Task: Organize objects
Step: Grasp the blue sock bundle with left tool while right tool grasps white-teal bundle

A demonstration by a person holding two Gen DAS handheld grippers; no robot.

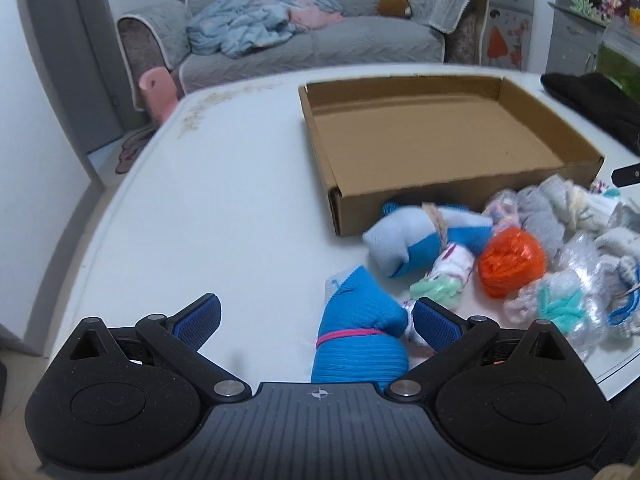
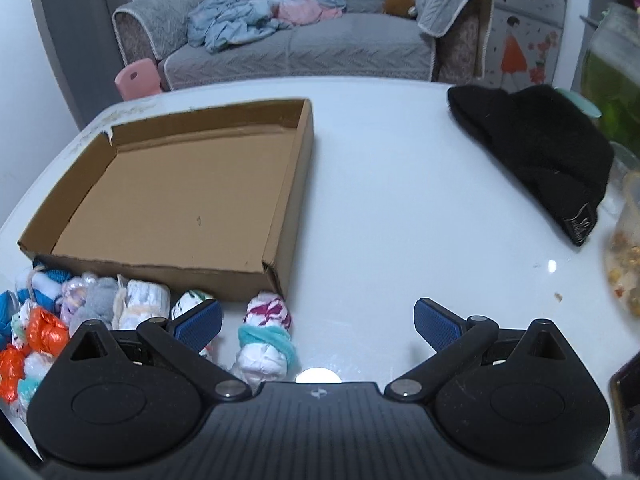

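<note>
Your left gripper [image 1: 318, 320] gapes around a blue sock bundle [image 1: 360, 340]; your right gripper [image 2: 318, 322] gapes beside the cardboard box [image 2: 280, 272].

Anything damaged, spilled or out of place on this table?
Yes. The cardboard box has a torn, ragged far-left corner. Small crumbs lie loose on the white table. A black knit hat lies apart from the sock bundles.
</note>
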